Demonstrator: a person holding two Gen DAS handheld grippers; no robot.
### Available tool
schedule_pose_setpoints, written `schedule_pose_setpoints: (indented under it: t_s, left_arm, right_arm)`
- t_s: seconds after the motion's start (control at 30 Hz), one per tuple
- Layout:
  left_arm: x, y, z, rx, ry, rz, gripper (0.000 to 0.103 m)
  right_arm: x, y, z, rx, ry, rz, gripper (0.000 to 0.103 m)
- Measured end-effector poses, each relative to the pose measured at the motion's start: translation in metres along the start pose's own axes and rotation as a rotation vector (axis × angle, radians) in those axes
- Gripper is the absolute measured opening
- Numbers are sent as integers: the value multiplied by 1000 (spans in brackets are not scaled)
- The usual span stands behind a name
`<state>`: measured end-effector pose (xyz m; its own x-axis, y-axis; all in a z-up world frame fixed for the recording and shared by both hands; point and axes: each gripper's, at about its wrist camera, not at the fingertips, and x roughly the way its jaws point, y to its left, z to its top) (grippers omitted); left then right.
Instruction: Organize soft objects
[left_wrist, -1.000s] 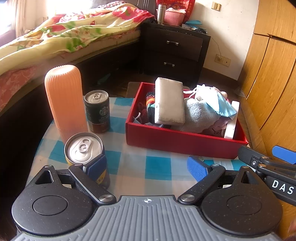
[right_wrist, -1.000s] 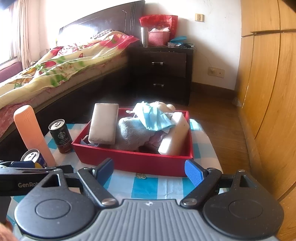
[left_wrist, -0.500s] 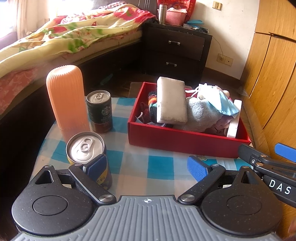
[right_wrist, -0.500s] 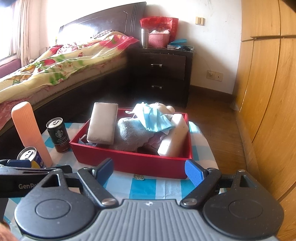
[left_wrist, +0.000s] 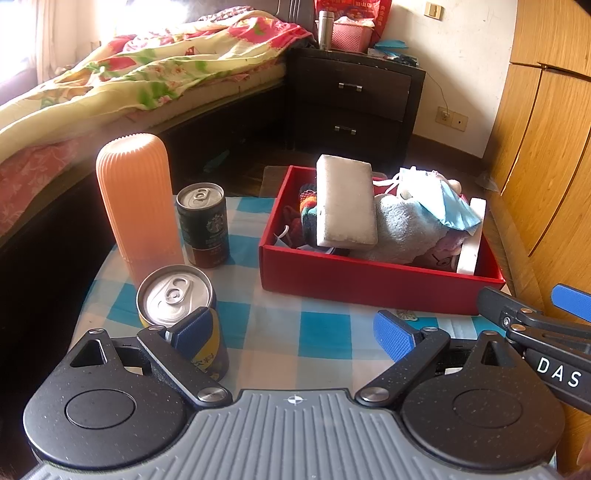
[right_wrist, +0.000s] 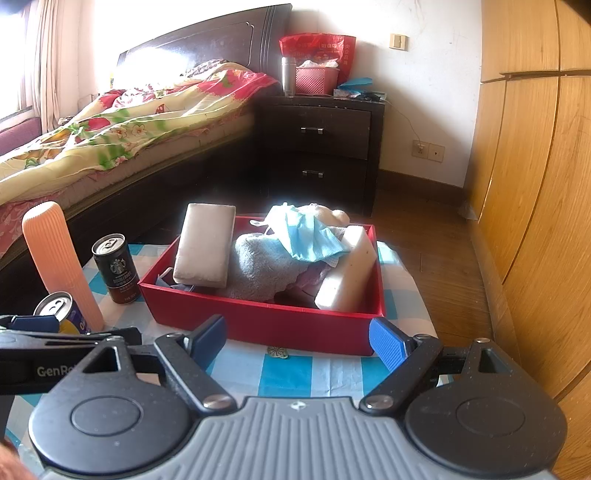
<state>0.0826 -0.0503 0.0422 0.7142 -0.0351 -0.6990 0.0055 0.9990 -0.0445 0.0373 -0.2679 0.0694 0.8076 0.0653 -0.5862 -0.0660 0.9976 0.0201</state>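
Note:
A red box (left_wrist: 369, 280) (right_wrist: 258, 321) stands on the blue-checked tablecloth (left_wrist: 321, 332). It holds a white sponge (left_wrist: 345, 201) (right_wrist: 205, 245), a grey-blue towel (left_wrist: 406, 225) (right_wrist: 264, 267), a blue face mask (left_wrist: 443, 206) (right_wrist: 308, 236), a second white sponge (left_wrist: 469, 236) (right_wrist: 349, 275) and knitted and pink soft items. My left gripper (left_wrist: 291, 330) is open and empty, in front of the box. My right gripper (right_wrist: 297, 341) is open and empty, also in front of the box, to the right of the left one.
An orange ribbed cylinder (left_wrist: 136, 203) (right_wrist: 61, 262), a dark Starbucks can (left_wrist: 203, 225) (right_wrist: 116, 267) and a yellow can (left_wrist: 181, 310) (right_wrist: 61, 312) stand left of the box. A bed (left_wrist: 110, 92), a dark nightstand (left_wrist: 354, 99) and a wooden wardrobe (right_wrist: 535, 184) surround the table.
Both grippers have drawn back and lifted slightly from the box, still open. The things in the box have not moved.

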Motion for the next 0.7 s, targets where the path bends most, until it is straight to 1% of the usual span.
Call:
schedule_pose_setpoints:
  t_s: [0.53, 0.63, 0.7]
  left_arm:
    - [0, 0, 0, 1, -4, 7, 91]
    - [-4, -3, 0, 16, -28, 32, 91]
    - [-6, -6, 1, 33, -46, 69, 97]
  right_arm:
    - [0, 1, 0, -3, -4, -3, 64]
    - [-1, 0, 0, 1, -7, -4, 64]
    - [-2, 0, 1, 6, -13, -5, 64]
